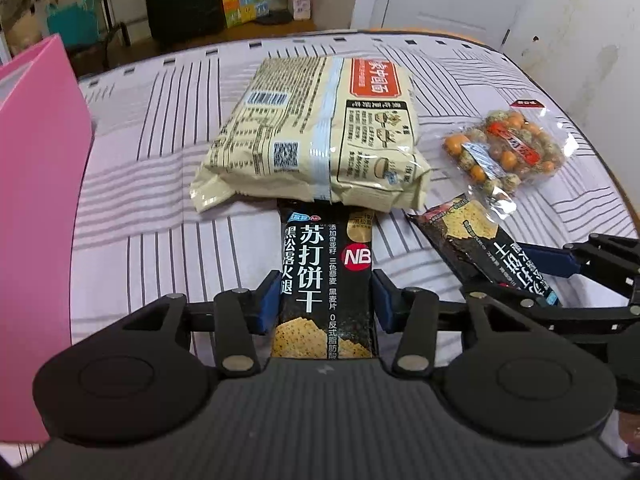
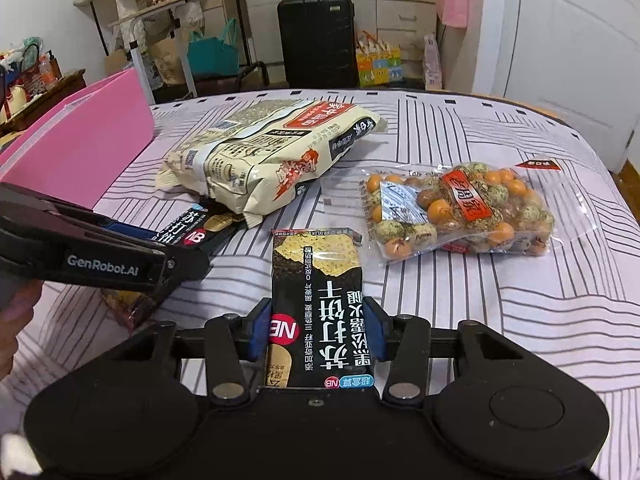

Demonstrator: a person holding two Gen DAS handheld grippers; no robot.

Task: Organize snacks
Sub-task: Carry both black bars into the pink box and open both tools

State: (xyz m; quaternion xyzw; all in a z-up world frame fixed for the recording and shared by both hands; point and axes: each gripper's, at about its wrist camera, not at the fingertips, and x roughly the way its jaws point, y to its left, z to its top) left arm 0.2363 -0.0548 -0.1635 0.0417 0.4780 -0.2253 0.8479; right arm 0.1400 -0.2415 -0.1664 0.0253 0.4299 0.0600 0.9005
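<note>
Two black soda-cracker packs, one per gripper. Left pack (image 1: 326,280) lying flat on the striped bedsheet (image 1: 160,208), far end tucked under the beige noodle bag (image 1: 316,136), near end between the blue pads (image 1: 269,300) of the left gripper (image 1: 326,300). Pads closed against both long edges, so gripped, though not lifted by any visible sign. Right pack (image 2: 318,304) likewise flanked by the right gripper (image 2: 318,330), pads pressed to its sides, far end free and pointing toward the clear bag of coated nuts (image 2: 460,208), just beside but apart.

Judged from this: grasp made on both, lift and carry next. For the left pack, better to draw back toward the wrist first, sliding out from under the noodle bag, then raise; lifting straight up likely tips or drags the bag. For the right pack, free to rise at once. Worth keeping the squeeze gentle, since crackers crush and foil slips. Likely destination the pink box (image 2: 84,140) at the left edge of the bed, open top only partly visible; left pack in first, to avoid crossing arms.
</note>
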